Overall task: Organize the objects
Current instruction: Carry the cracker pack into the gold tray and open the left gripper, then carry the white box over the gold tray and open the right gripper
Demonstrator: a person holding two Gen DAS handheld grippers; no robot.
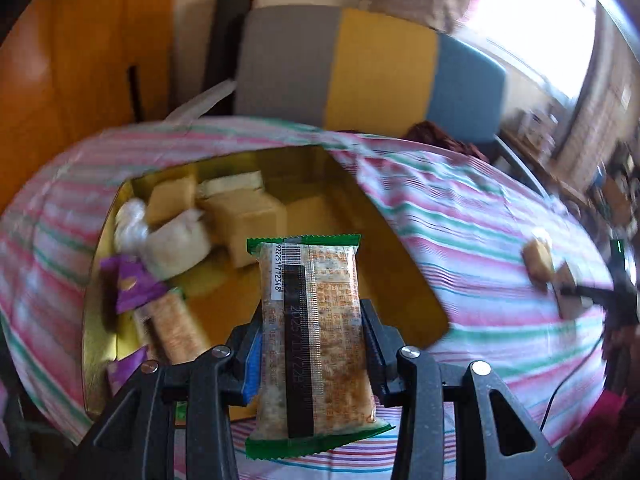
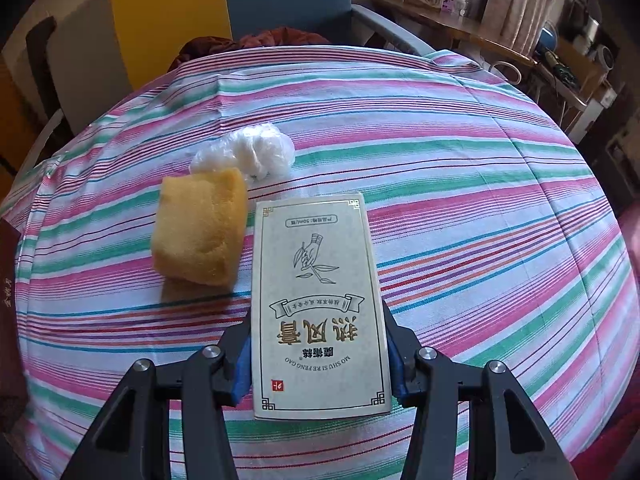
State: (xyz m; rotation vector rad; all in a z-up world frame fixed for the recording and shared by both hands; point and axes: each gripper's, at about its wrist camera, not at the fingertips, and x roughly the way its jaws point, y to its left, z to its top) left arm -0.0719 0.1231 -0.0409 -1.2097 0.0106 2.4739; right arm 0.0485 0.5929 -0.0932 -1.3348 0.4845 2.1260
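Note:
My left gripper [image 1: 314, 320] is shut on a green-edged cracker packet [image 1: 316, 340] and holds it over the near edge of a gold tin box [image 1: 400, 276]. The box holds yellow sponge blocks [image 1: 244, 216], white plastic bundles [image 1: 176, 244], purple packets [image 1: 132, 284] and another cracker packet [image 1: 176, 328]. My right gripper [image 2: 318, 320] is shut on a flat white carton with Chinese print [image 2: 318, 304], held just above the striped cloth. A yellow sponge [image 2: 200, 232] lies left of the carton, with a white plastic bundle [image 2: 256, 152] behind it.
The table carries a pink, green and white striped cloth [image 2: 480, 200]. A grey, yellow and blue chair [image 1: 360, 72] stands behind the table. A dark red box edge [image 2: 8, 280] is at the far left. Shelves with clutter [image 2: 560, 52] stand at the back right.

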